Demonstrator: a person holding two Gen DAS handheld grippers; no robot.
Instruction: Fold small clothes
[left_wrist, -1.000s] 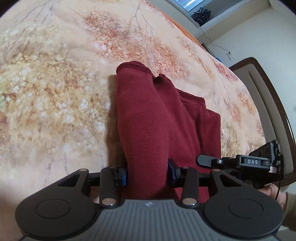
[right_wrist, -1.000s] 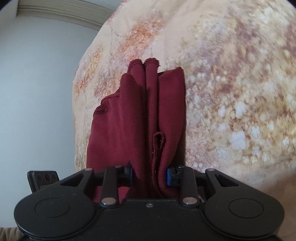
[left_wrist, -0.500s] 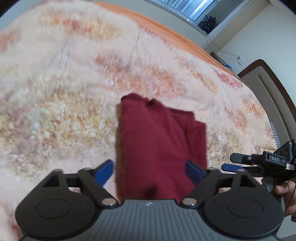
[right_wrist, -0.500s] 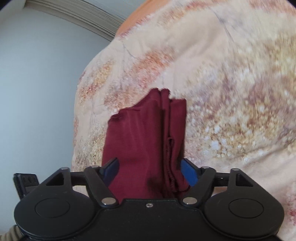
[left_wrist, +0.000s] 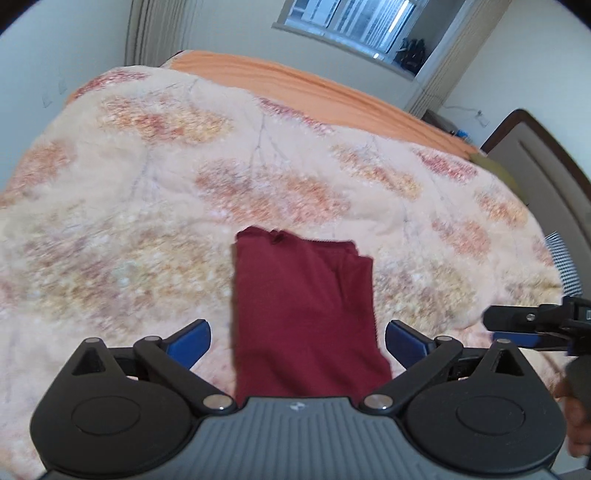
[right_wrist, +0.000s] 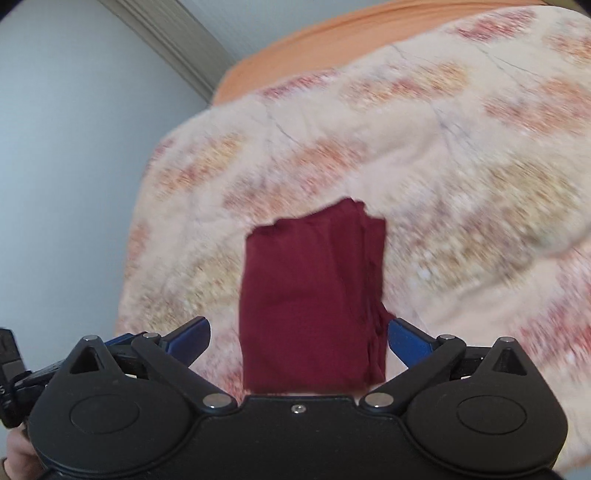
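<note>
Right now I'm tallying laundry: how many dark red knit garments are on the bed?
1: the folded dark red knit garment lies on the floral blanket. Anything beneath it is hidden.

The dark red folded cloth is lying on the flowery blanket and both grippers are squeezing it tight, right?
Not quite. The dark red folded cloth does lie on the flowery blanket, but both wrist views show the left gripper and right gripper open, jaws just spread, touching nothing.

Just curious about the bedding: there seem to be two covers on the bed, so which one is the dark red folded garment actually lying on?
The folded maroon garment lies on the floral blanket, cream with orange leaf patches. The plain orange sheet shows only along the bed's far edge.
</note>
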